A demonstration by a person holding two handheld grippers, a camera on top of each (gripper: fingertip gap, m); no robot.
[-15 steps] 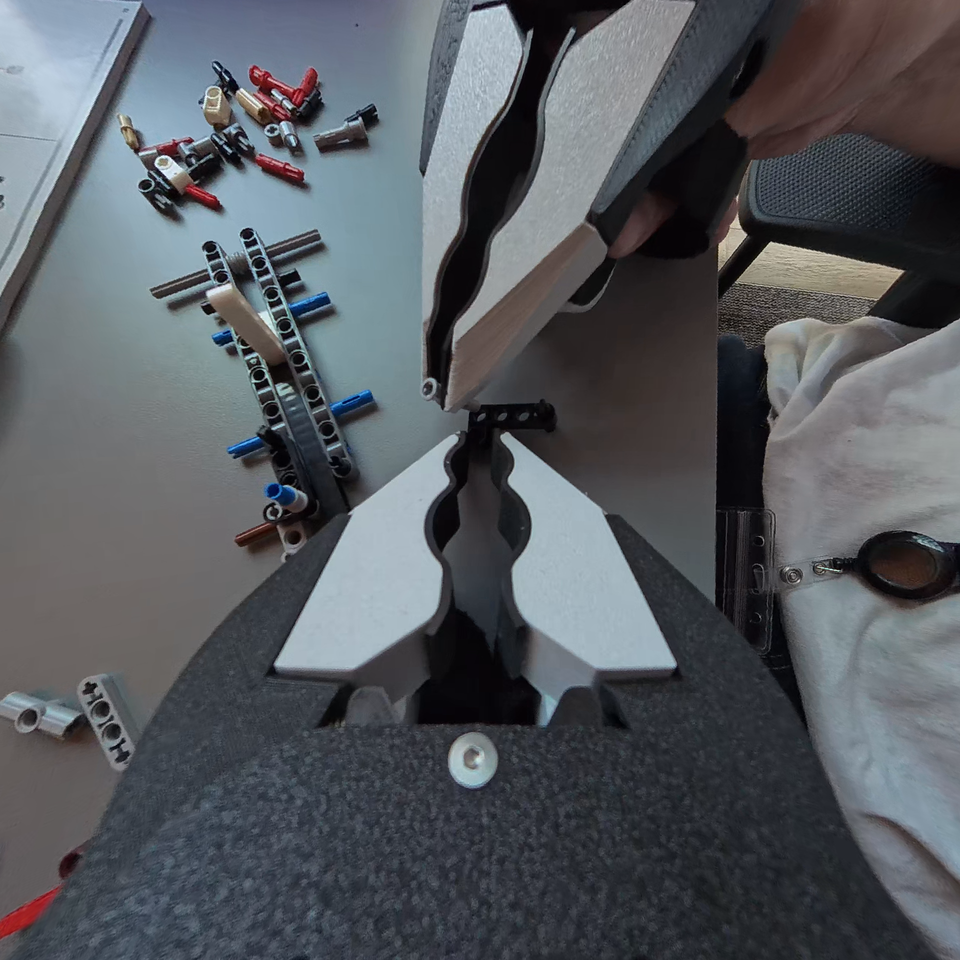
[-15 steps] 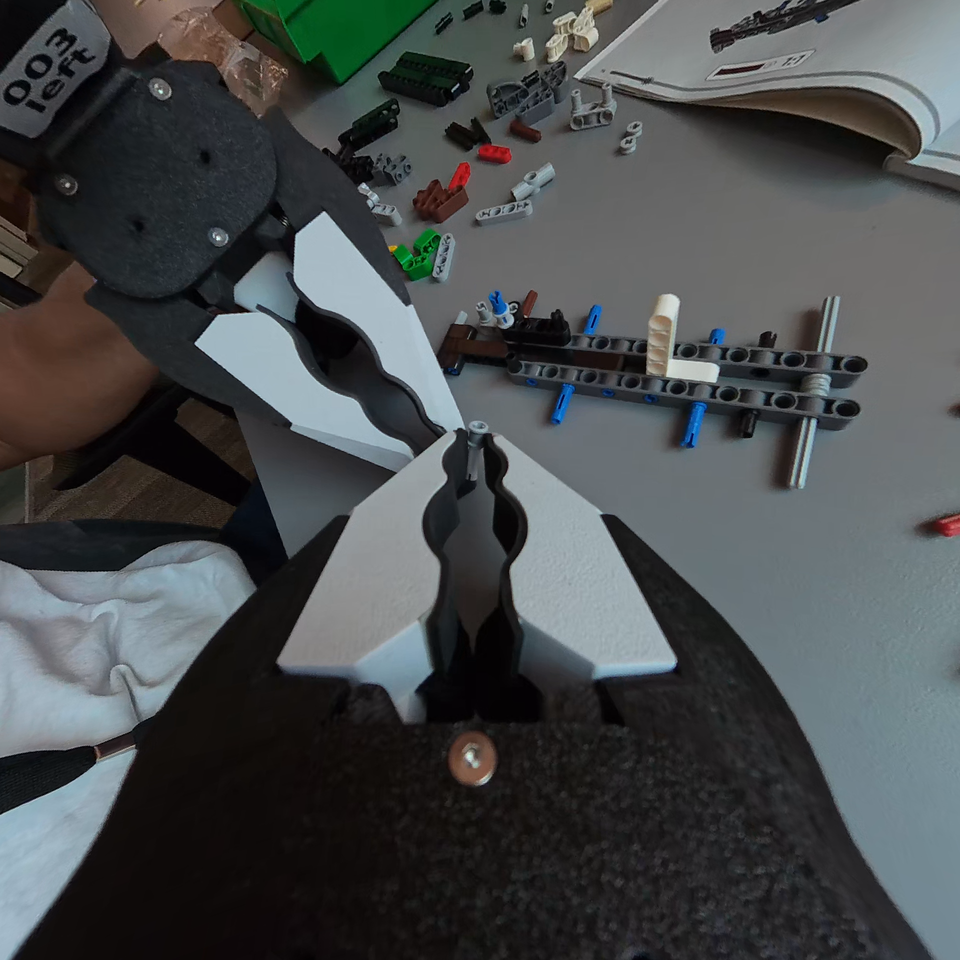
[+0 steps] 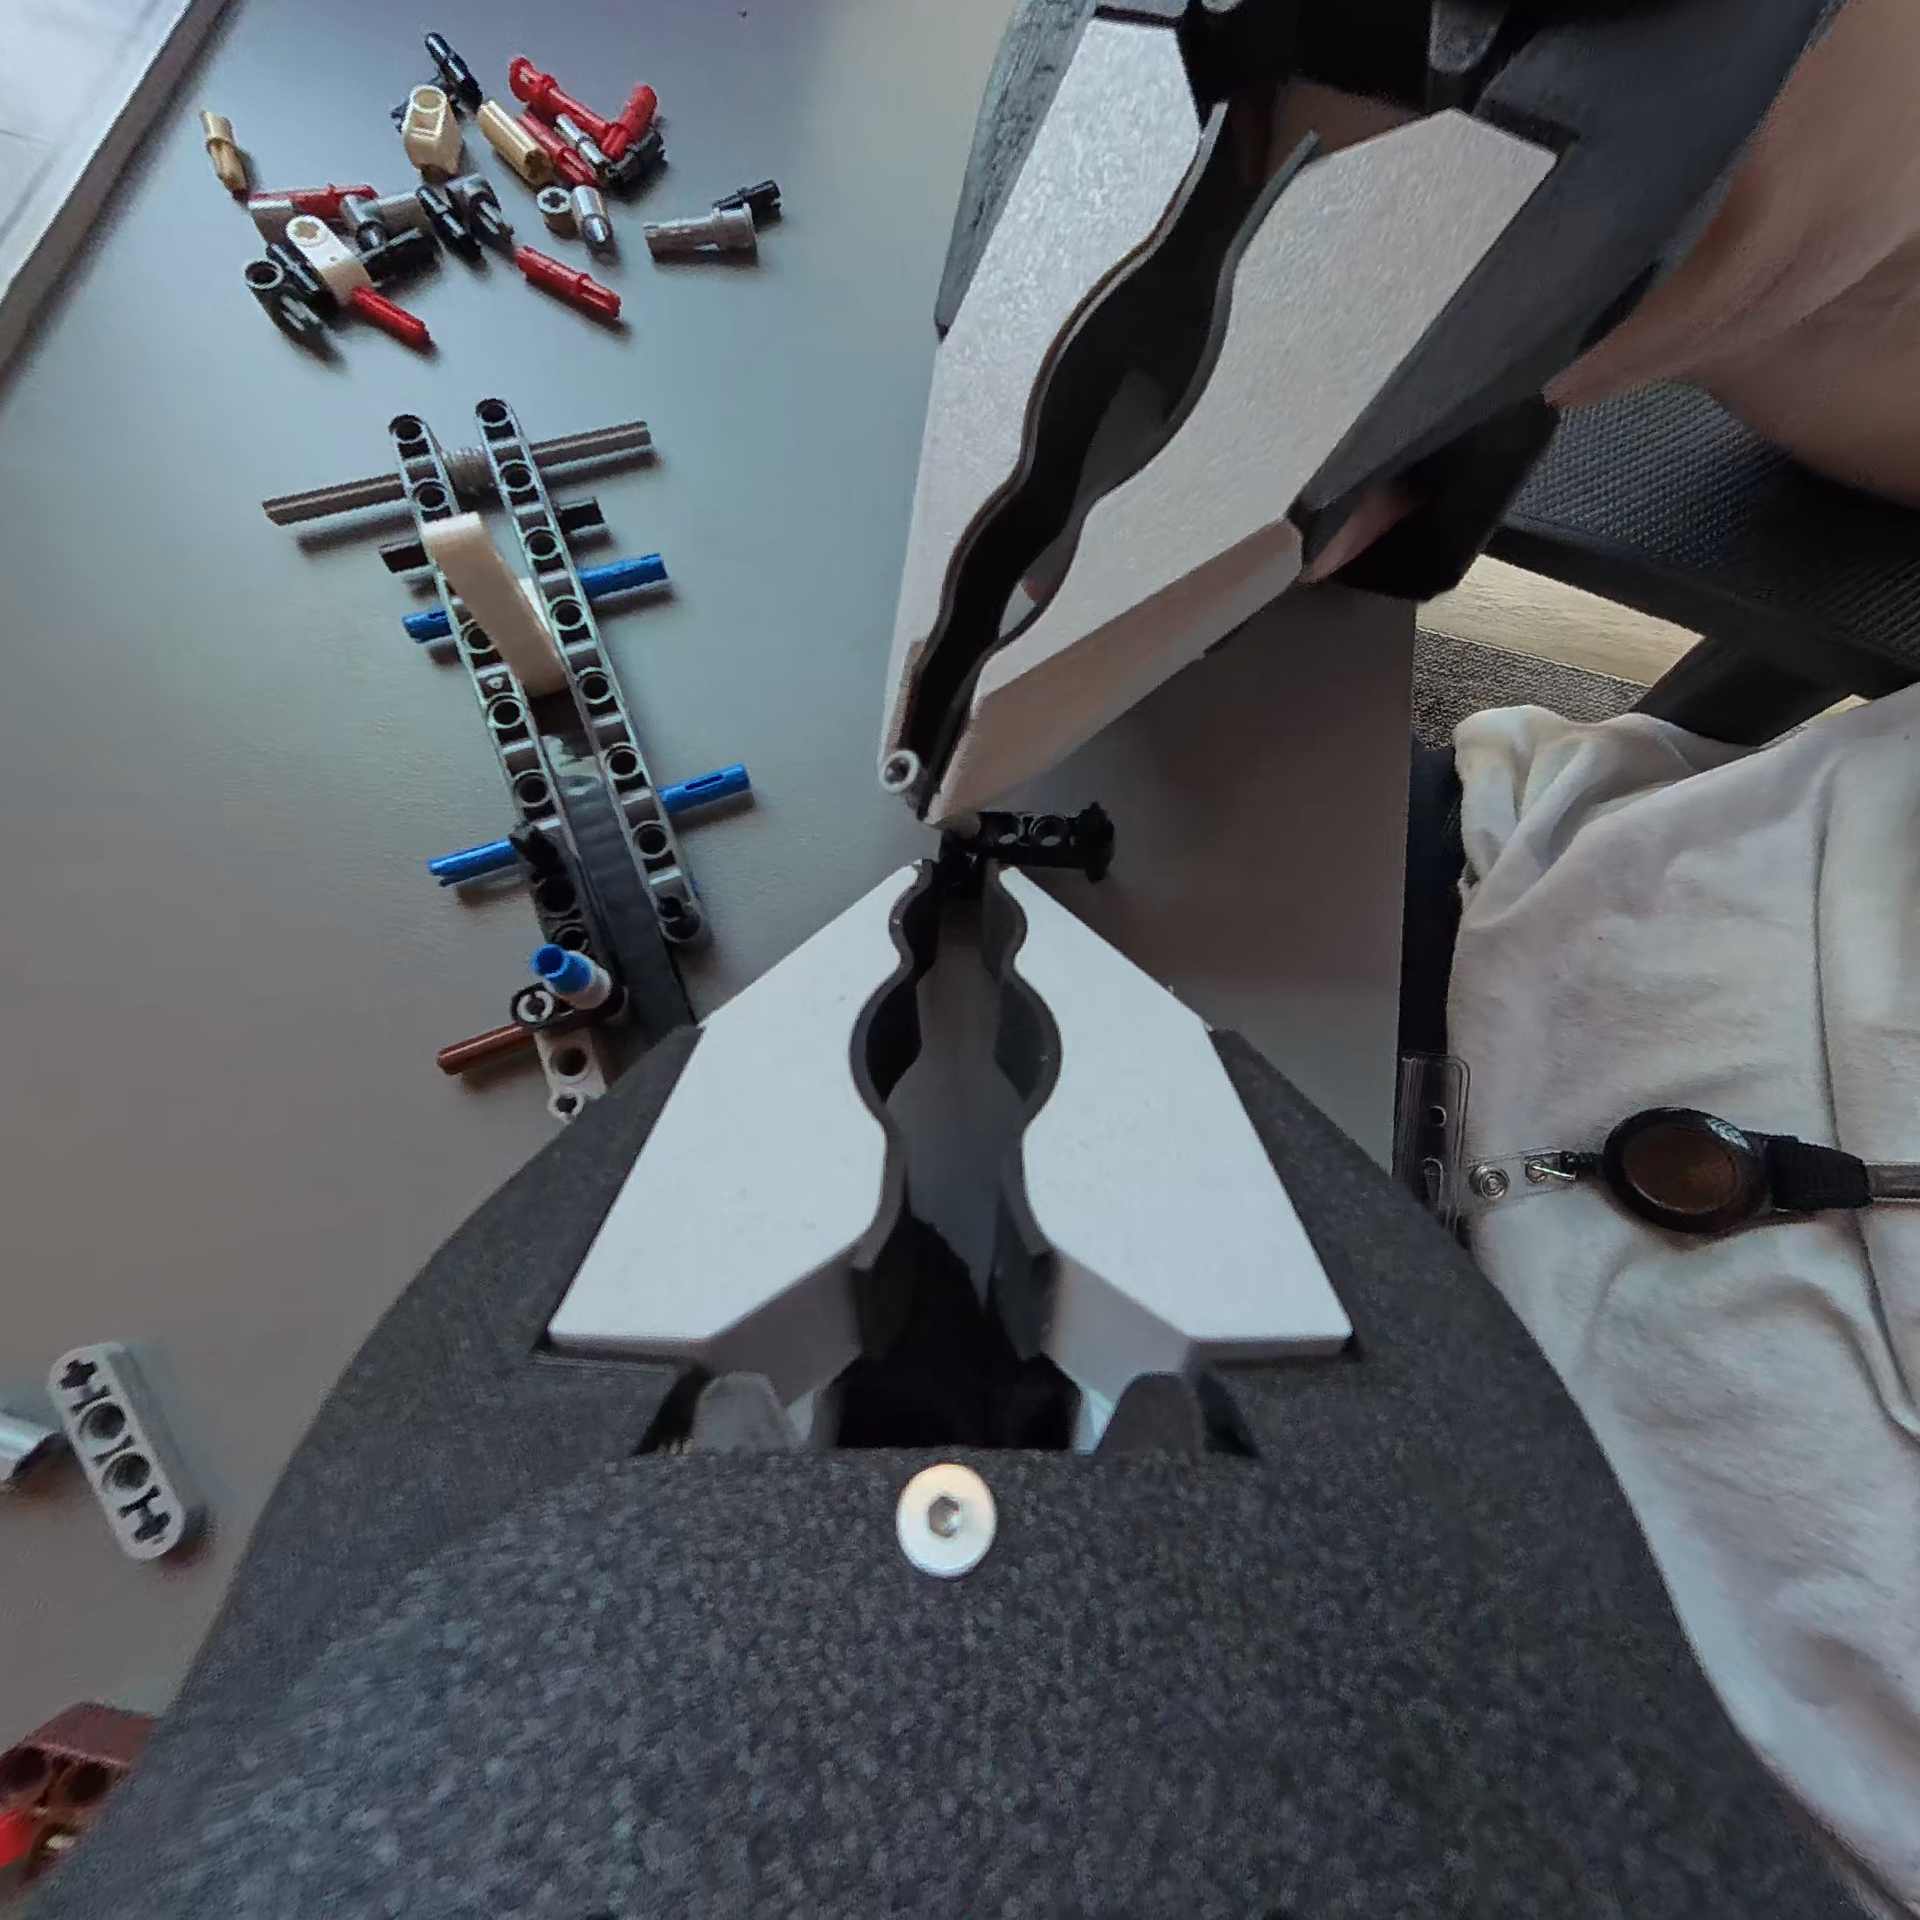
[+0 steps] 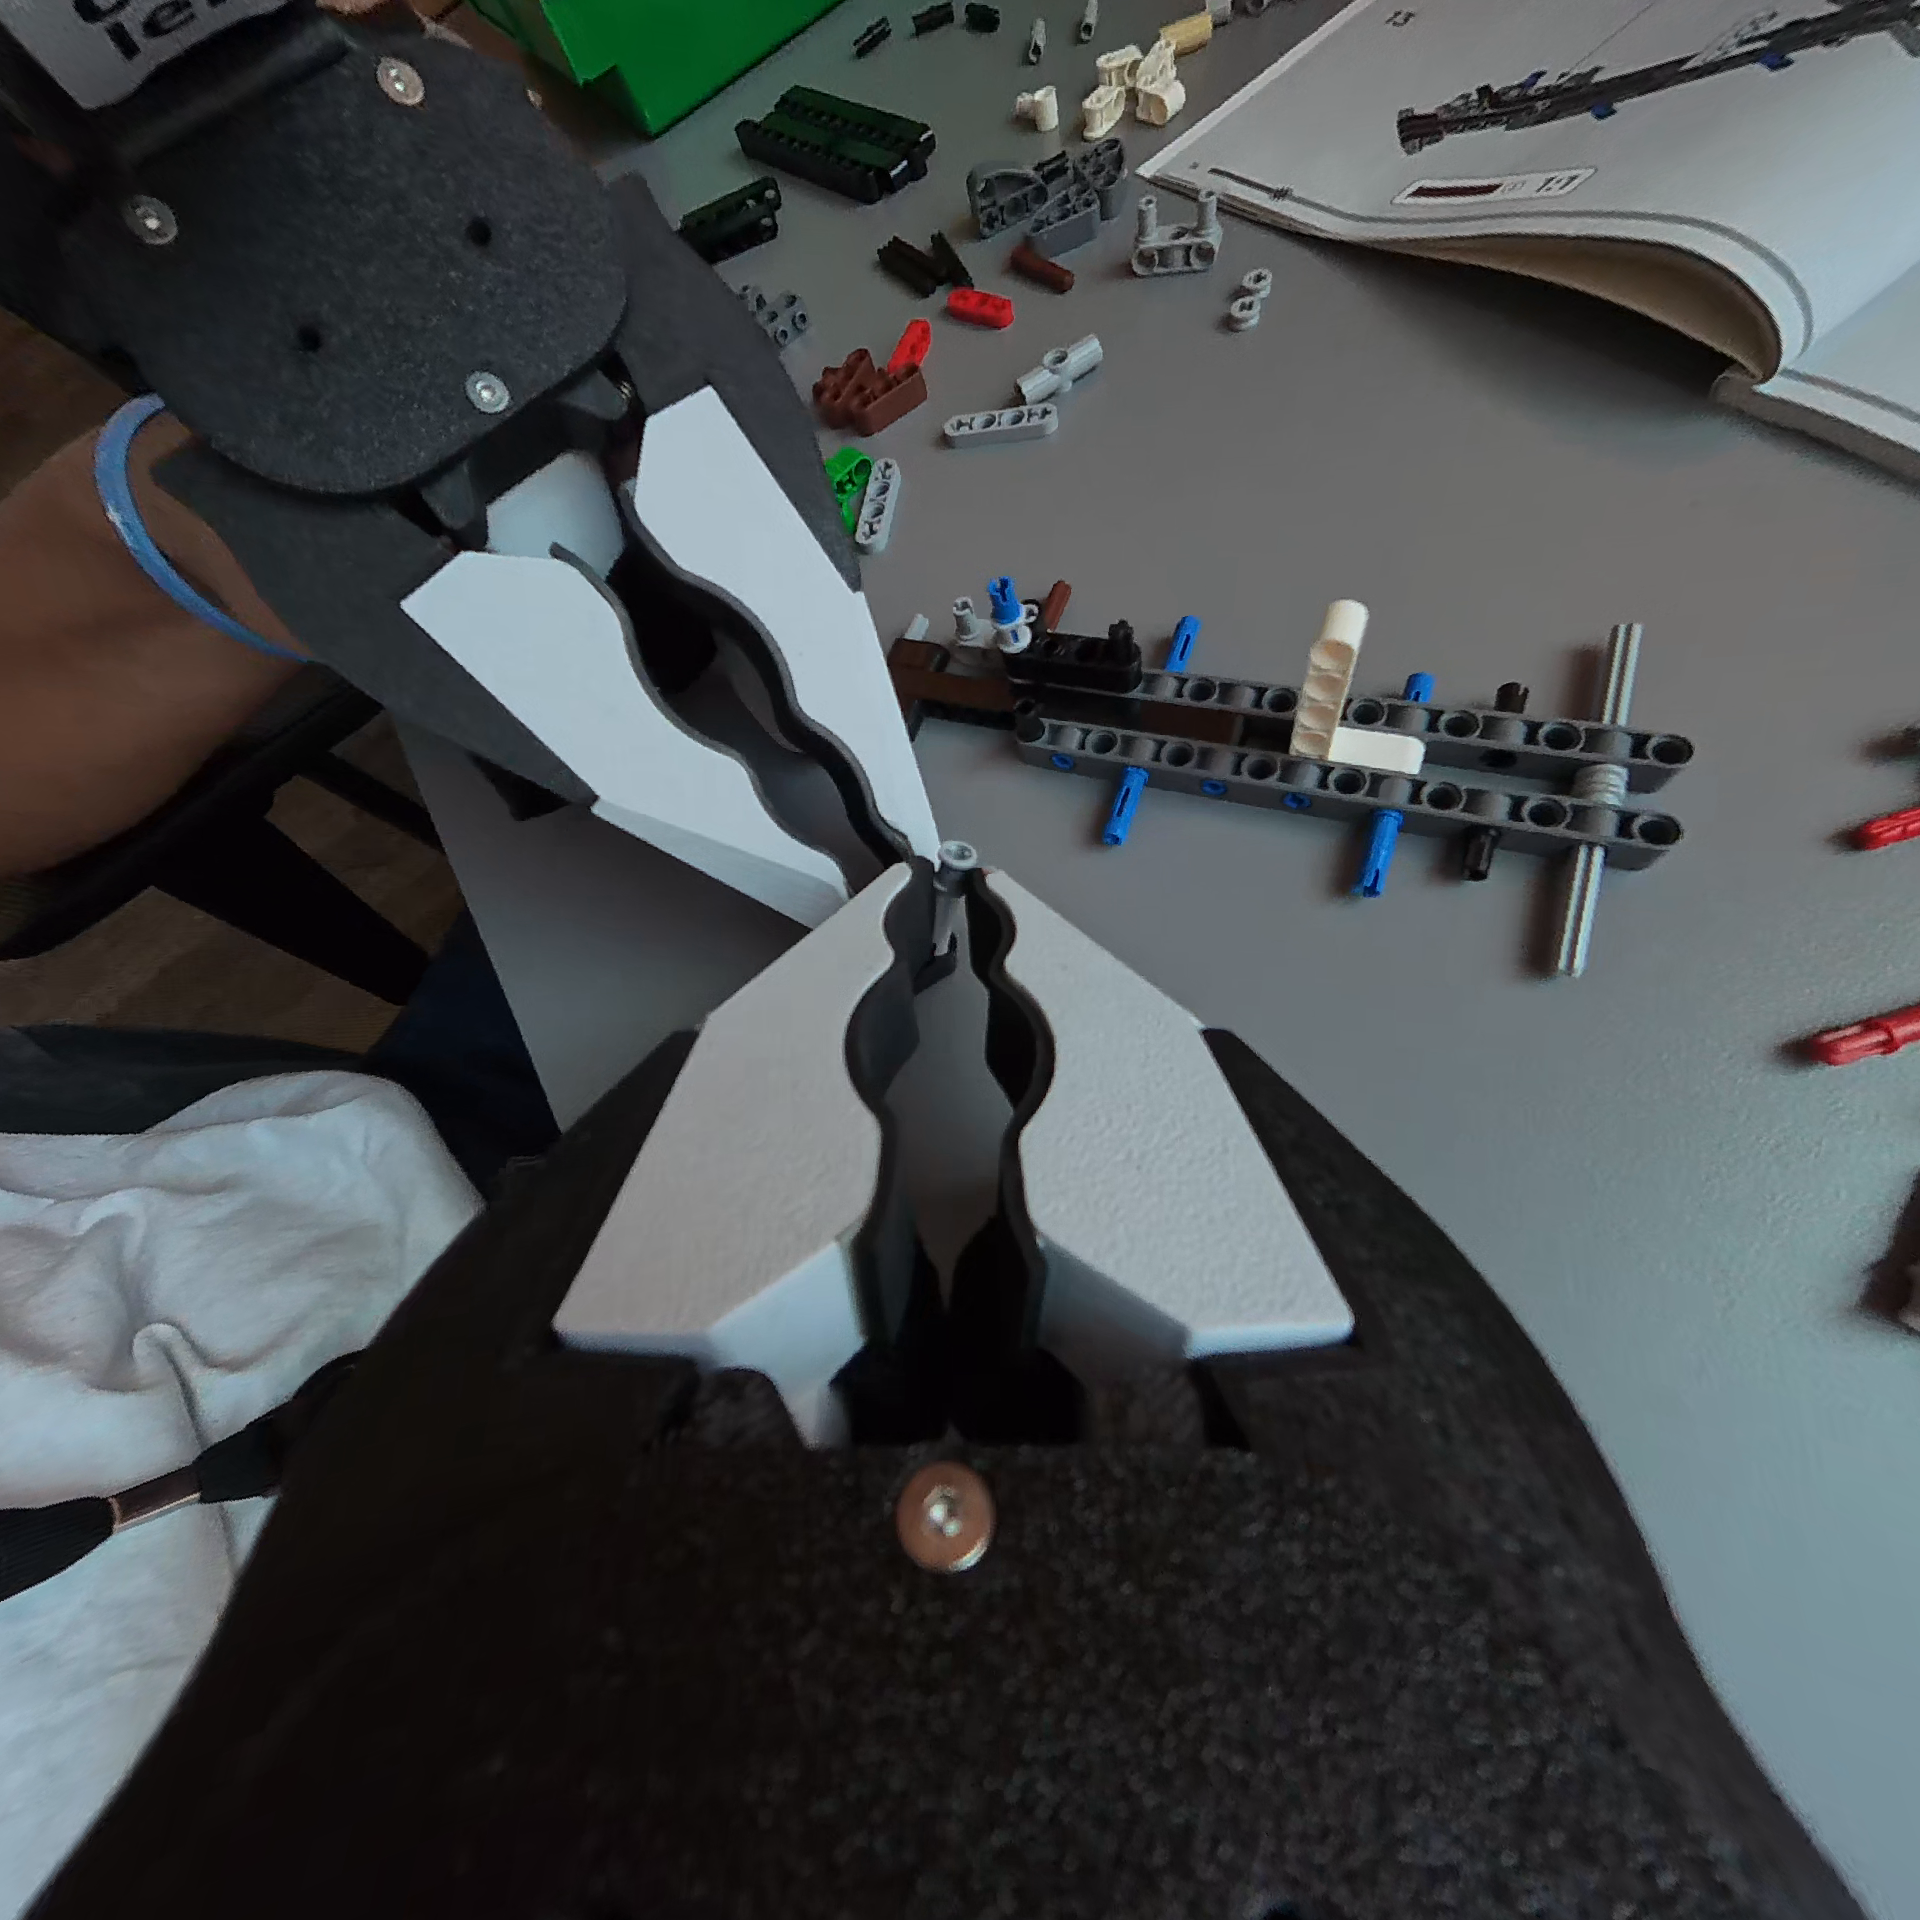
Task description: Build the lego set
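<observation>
Left gripper, jaws closed on a black beam; right gripper, jaws closed on a grey pin; tips nearly touching above the counter edge, beside the partly built frame

Gripper tips nearly touching over table edge. Bare table open at 3 o'clock in right wrist view; beam assembly blocks 2 o'clock, loose parts 12.
</observation>
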